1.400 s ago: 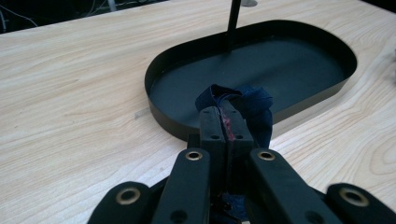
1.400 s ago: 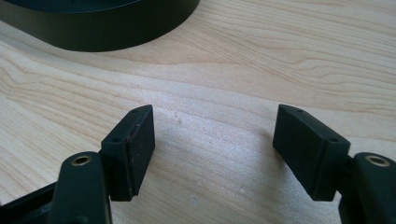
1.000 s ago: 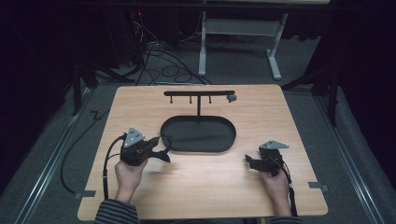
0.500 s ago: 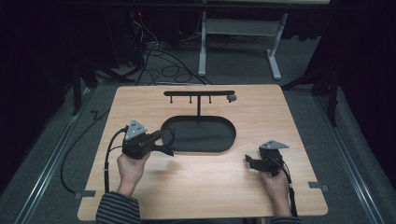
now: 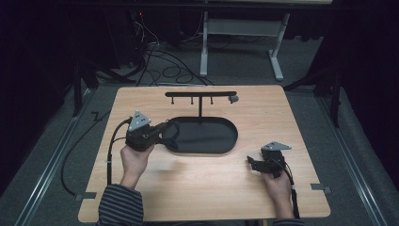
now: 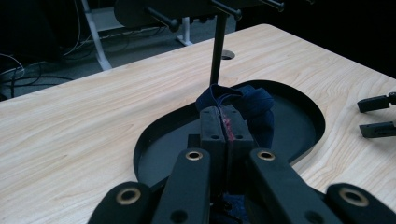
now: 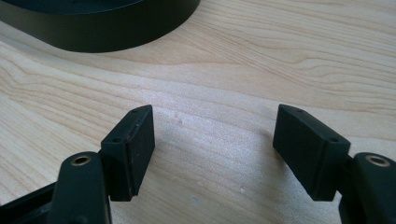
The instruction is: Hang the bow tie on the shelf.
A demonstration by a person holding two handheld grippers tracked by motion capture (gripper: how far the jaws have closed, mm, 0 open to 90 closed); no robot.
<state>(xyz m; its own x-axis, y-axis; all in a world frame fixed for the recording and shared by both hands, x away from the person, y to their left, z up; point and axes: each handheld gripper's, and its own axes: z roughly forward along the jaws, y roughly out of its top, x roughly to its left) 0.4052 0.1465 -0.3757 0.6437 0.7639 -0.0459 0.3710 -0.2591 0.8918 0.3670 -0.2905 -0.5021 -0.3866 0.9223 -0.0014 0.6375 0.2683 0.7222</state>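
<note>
High view: left gripper [image 5: 162,133] is hovering at the left end of the black oval tray [image 5: 221,146], jaws pinching a dark blue cloth [image 5: 170,135]. Right gripper [image 5: 251,163] is sitting low on the wooden table [image 5: 188,188], well apart from the tray.

Left gripper view: jaws are pressing together on the cloth [image 6: 243,105], which is bunching up beyond the pads [image 6: 212,126] over the tray [image 6: 306,109]; rack post [image 6: 217,46] is standing behind.

Right gripper view: jaws are standing wide apart over bare table [image 7: 219,130], nothing between; tray wall [image 7: 116,39] ahead.
</note>
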